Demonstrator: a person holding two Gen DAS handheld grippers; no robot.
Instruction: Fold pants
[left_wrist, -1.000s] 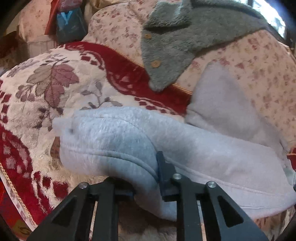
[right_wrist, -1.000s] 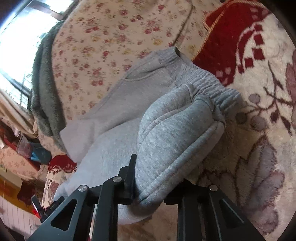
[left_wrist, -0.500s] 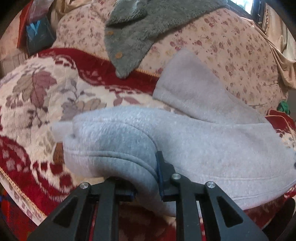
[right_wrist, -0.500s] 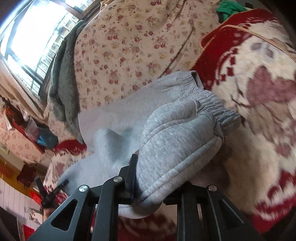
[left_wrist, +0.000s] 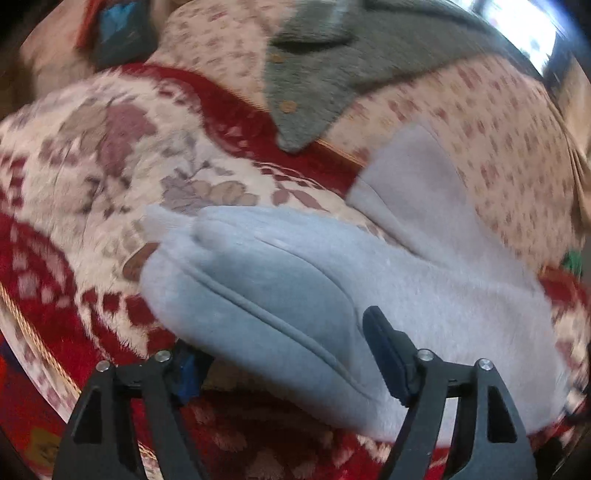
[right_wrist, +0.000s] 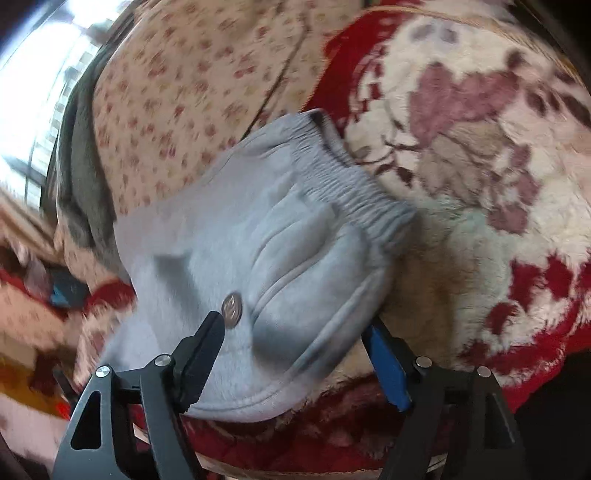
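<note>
The left tool (left_wrist: 284, 360) stands with its jaws spread wide, the two black arms splayed to either side of the lower view. Its right finger pad (left_wrist: 384, 350) is fully exposed; the left one is mostly hidden, showing only a sliver of blue. The right tool (right_wrist: 295, 339) is likewise parted wide, its dark left pad (right_wrist: 201, 354) and blue right pad (right_wrist: 386, 369) well apart, gripping nothing between them.

We see a red and cream floral blanket (left_wrist: 92, 166), a rose-print sofa back (left_wrist: 498, 122), and a grey fleece jacket (left_wrist: 332, 74) draped over it.
</note>
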